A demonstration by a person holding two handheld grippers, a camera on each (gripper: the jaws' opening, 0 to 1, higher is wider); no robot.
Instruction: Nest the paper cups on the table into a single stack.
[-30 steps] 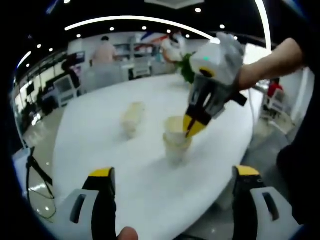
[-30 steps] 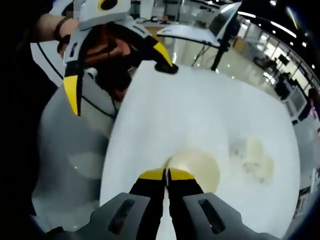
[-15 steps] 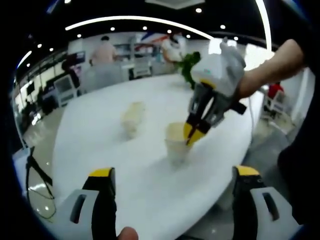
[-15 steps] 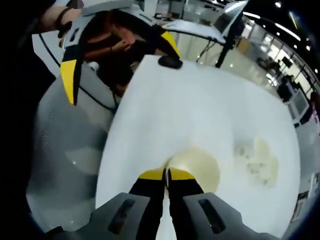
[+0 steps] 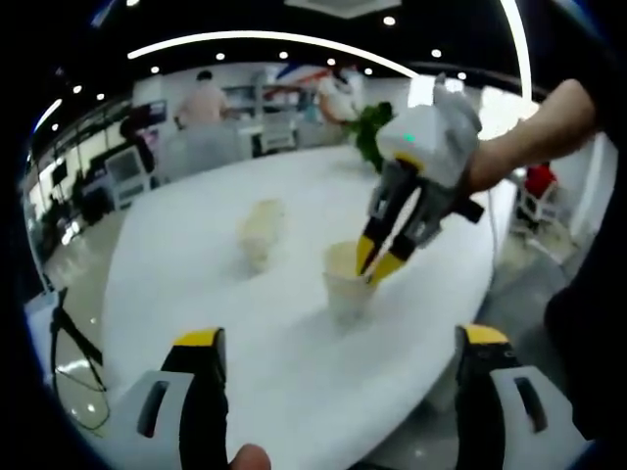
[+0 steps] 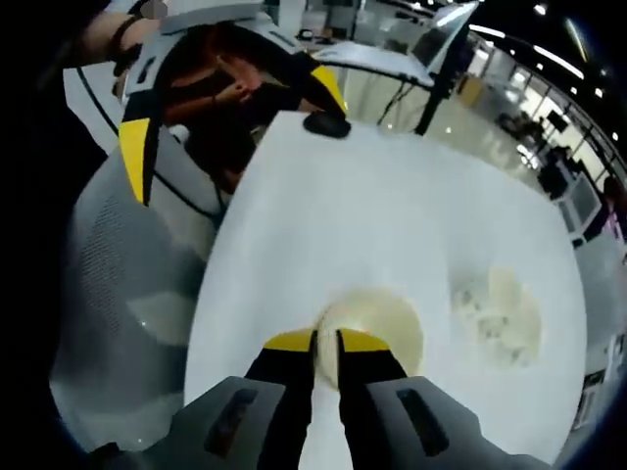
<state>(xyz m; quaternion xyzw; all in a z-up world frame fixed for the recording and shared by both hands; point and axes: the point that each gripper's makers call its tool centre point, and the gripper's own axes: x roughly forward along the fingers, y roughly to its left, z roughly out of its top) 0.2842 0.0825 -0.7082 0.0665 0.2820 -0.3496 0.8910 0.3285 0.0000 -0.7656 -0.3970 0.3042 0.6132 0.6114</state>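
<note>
We saw the white table (image 5: 284, 362) bearing two lots of paper cups. The stack (image 5: 345, 284) stood upright near its middle, and one lone cup (image 5: 259, 230) stood well apart, farther from the left gripper's camera. We judged the task partly done: the stack seemed to hold at least two nested cups, though blur kept us from counting them, and the lone cup was not yet nested.

The right gripper (image 5: 377, 264) was at the stack's rim. Its jaws were slightly parted, one tip inside the mouth and one outside, straddling the rim. Whether they touched the wall we could not tell, but they were not pressed together. We took this for a release of the cup just seated.

The left gripper (image 5: 338, 362) hung low over the near table edge, jaws spread wide and holding nothing.

The left gripper view gave the side profile: the stack's height and the right gripper angled down from the person's arm (image 5: 534, 122). The right gripper view looked down instead, into the stack's open mouth (image 6: 372, 328) between its own tips (image 6: 326, 345). It showed the lone cup (image 6: 505, 313) to one side and the left gripper (image 6: 235, 108) across the table.
</note>
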